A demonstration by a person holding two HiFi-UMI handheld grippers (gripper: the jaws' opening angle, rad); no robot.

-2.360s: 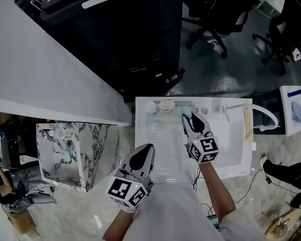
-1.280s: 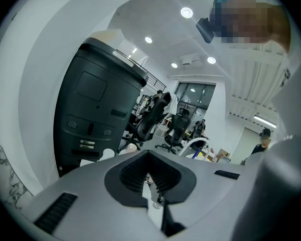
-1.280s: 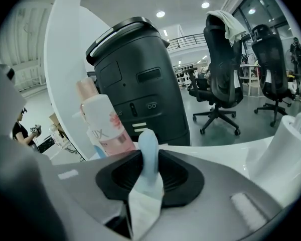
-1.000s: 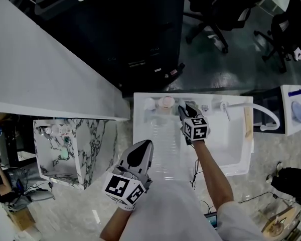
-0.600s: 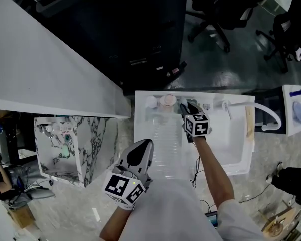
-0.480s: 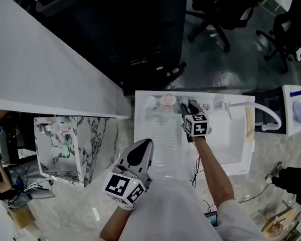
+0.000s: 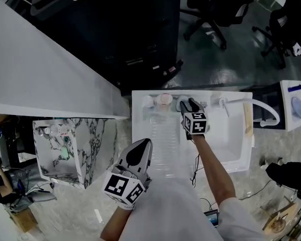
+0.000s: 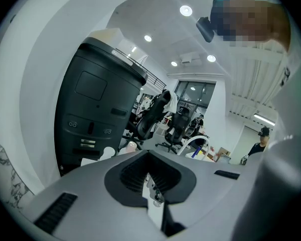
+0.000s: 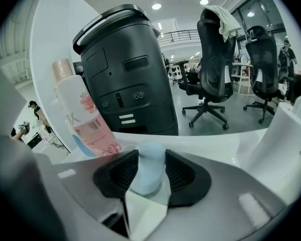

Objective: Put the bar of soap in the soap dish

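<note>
**Fig.** Soap placement at the back ledge of the white moulded sink unit [image 7: 231,134]; head view plus both gripper views.

**(a) R gripper** [image 7: 187,104]: reaches to the ledge, pointing down at a slant. Its jaws have just been opening and stand spread. The pale blue, rounded bar of soap [image 9: 150,167] stands on end btw. the ribbed black pads [image 9: 183,174], which sit just beside its flanks. No pinch is evident, so it is judged released.

**(b) L gripper** [image 7: 144,144]: held back near the body, over the sink's front edge. Jaws pressed together, nothing btw. them.

**(c) Surroundings:** pink-and-white plastic bottle w/ floral print [image 9: 85,119] just left of the soap. Tall black bin-like machine [image 9: 125,69] behind the ledge.

**(d) Soap dish:** not clearly made out. The pads cover the bar's base, so whether it rests in the dish can't be told.

**Handling (judgement):**
- The bar is prob. light, stiff and smooth.
- It is likely slippery, more so if wet, and its rounded edges give the pads little to bite on.
- It may topple, being on end.
- If re-gripped, take it low across the two broad flat faces, near mid-body, w/ moderate squeeze. A hard squeeze could squirt it out or dent it.
</note>
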